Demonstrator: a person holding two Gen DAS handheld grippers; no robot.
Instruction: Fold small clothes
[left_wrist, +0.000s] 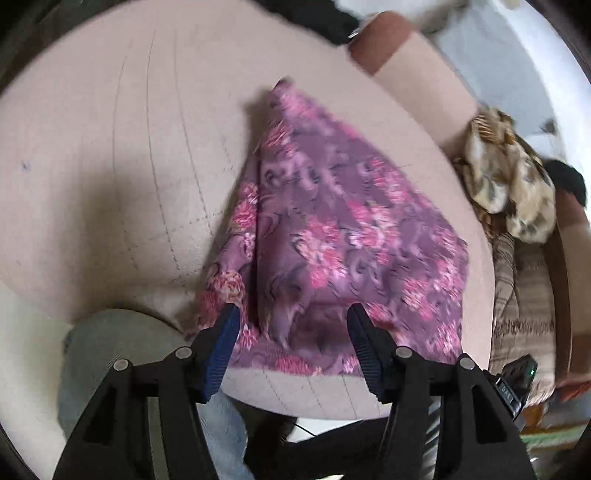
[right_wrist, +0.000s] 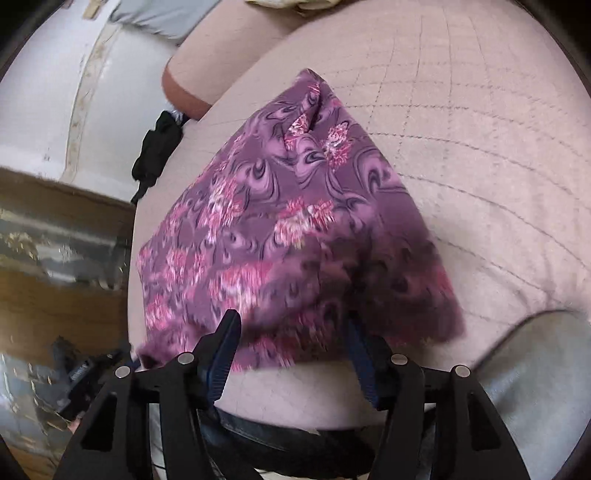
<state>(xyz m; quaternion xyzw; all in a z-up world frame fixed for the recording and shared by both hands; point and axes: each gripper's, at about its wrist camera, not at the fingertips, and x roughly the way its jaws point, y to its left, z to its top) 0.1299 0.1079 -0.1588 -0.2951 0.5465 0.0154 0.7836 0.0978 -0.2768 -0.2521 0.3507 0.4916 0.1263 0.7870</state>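
My left gripper (left_wrist: 293, 314) and right gripper (right_wrist: 293, 319) had their jaws released, gripping nothing. The purple floral cloth (left_wrist: 332, 229) lay just ahead on the pink cushion (left_wrist: 110, 166), probably set down for its next fold.

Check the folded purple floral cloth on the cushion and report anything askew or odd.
The purple floral cloth lies skewed on the pink cushion: it tapers to a bunched, puckered point at its far end, and its near edge is uneven. No tear or spill shows. Both grippers stand open and hold nothing.
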